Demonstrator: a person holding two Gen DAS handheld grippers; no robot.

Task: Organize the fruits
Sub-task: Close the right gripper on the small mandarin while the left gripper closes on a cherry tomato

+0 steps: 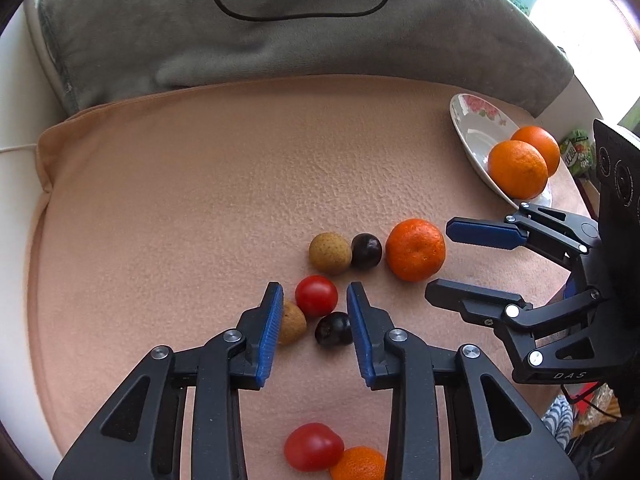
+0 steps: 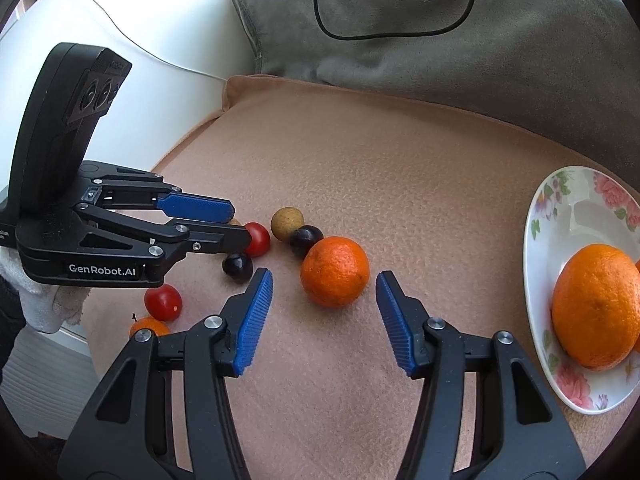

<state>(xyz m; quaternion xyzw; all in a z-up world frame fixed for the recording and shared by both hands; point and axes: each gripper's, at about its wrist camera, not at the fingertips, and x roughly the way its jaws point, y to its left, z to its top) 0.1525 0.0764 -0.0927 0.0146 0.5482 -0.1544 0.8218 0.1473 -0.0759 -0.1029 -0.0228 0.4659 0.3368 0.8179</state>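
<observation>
My left gripper points down at a red cherry tomato that sits between its blue pads with a gap on both sides; the jaws are open. A tan round fruit is half hidden behind its left finger, and a dark plum-like fruit lies by the right finger. My right gripper is open, and a mandarin rests just beyond its tips, untouched. From the right wrist, the left gripper shows at the left, over the tomato.
A floral plate at the right holds oranges. Another tan fruit and a dark fruit lie left of the mandarin. A second tomato and a small orange lie nearer. A grey-green cushion borders the peach cloth.
</observation>
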